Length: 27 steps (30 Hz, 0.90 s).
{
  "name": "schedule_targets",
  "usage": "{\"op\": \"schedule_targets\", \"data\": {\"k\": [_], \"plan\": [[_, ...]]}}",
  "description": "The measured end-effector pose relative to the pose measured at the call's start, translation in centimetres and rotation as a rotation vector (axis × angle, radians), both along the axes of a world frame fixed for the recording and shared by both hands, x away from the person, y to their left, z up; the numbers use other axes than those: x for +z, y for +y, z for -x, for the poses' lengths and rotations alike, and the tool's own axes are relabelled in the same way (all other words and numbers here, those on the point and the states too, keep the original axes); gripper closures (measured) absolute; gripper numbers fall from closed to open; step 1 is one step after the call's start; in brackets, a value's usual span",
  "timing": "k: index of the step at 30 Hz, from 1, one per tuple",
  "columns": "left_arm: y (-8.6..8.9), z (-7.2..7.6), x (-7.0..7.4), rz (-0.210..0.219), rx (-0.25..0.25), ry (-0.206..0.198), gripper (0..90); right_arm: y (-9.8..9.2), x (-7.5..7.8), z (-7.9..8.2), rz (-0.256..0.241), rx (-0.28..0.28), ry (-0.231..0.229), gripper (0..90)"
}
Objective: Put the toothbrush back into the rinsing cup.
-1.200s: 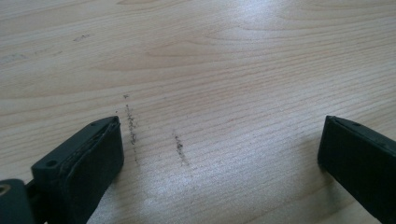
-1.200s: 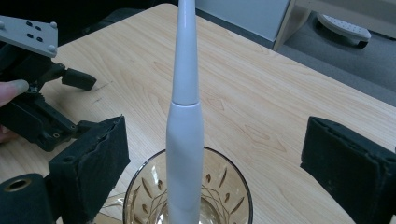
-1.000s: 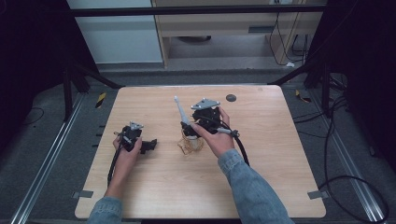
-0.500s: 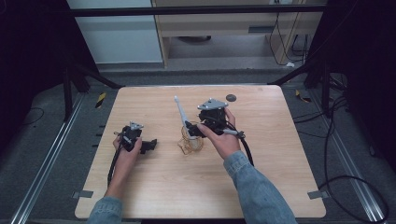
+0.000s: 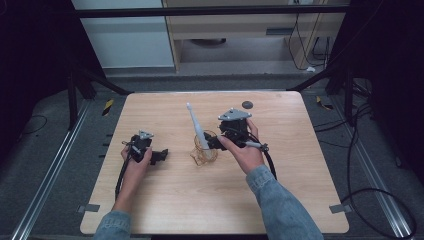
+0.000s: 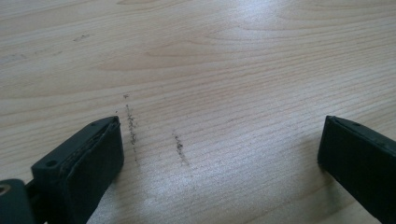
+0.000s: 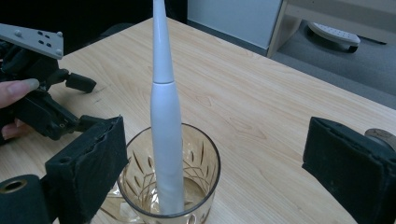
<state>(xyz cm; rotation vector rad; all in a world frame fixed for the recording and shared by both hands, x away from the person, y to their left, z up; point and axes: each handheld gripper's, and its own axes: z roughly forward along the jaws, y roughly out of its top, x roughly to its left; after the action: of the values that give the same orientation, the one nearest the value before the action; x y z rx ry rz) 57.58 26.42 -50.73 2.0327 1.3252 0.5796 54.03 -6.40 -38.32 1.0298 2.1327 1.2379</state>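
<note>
A clear cut-glass tumbler (image 5: 203,151) (image 7: 140,179) stands mid-table. A white electric toothbrush (image 5: 196,128) (image 7: 165,121) stands in it, leaning to the far left in the high view. My right gripper (image 5: 212,143) (image 7: 215,140) sits just right of the glass, open, its jaws wide on either side of the glass and touching neither it nor the brush. My left gripper (image 5: 161,155) (image 6: 219,140) rests low over bare wood at the table's left, open with nothing between its jaws. It is also in the right gripper view (image 7: 44,109), beyond the glass.
A small dark round disc (image 5: 247,104) lies near the far edge of the wooden table (image 5: 300,190). Cables trail from both grippers toward the near edge. A cabinet and dark floor lie beyond the table.
My right gripper has drifted a little to the right, away from the glass. The toothbrush stays leaning in the glass. The left gripper has not moved.
</note>
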Motion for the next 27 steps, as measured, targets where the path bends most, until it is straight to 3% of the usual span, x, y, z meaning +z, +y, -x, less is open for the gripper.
{"op": "schedule_targets", "data": {"k": [27], "plan": [[0.0,0.0,0.0,-0.001,0.000,0.000,0.0,-3.8,-1.8,0.6,0.025,-0.046,0.040,6.2]]}}
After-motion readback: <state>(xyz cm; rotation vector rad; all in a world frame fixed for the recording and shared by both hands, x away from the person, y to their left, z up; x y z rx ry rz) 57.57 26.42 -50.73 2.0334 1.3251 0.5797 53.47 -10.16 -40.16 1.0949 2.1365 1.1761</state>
